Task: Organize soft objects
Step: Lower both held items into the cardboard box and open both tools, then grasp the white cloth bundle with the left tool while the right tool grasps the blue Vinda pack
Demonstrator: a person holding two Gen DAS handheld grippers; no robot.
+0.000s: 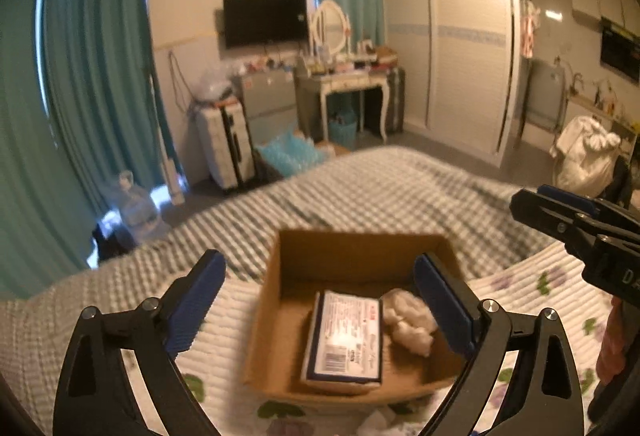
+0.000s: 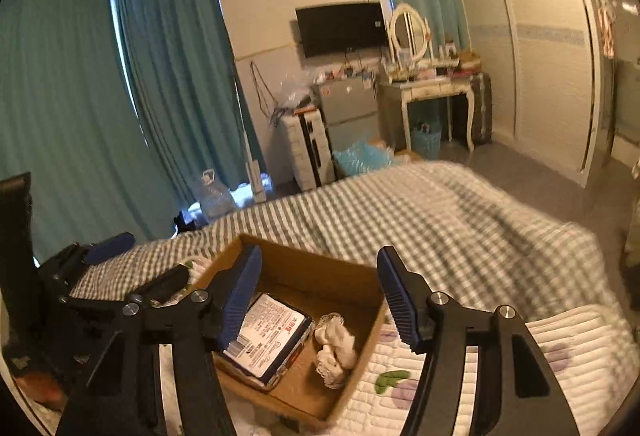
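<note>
Here, left wrist view: the left gripper (image 1: 320, 300) hangs over an open cardboard box (image 1: 288, 336) on the bed, jaws spread wide and released, nothing between the pads.
Box contents: a flat wrapped pack (image 1: 346, 336) with a printed label lies left of centre; a crumpled white cloth (image 1: 408, 320) sits touching its right edge.
Other tool: the right gripper (image 1: 560, 220) enters from the far right, above the quilt; from here I cannot tell how its jaws stand.
Surface: a white floral quilt (image 1: 540, 284) lies under the box; a grey checked blanket (image 1: 360, 188) covers the far half of the bed.
Room: teal curtains (image 1: 88, 76) at left, a wall television (image 1: 266, 20), a dressing table (image 1: 348, 84) and a white wardrobe (image 1: 460, 44) at right.

Right wrist view: the right gripper (image 2: 316, 300) has its jaws parted and let go, holding nothing; the cloth (image 2: 334, 348) lies in the box (image 2: 360, 352) below, beside the pack (image 2: 268, 336).
Left tool: the left gripper shows at the near left edge, its opening unclear from this side.
Step in hand, as I judge it: both soft items look deposited, so lift both tools straight up, clear of the box walls.
Care: avoid snagging the cloth, and keep the two tools apart.
</note>
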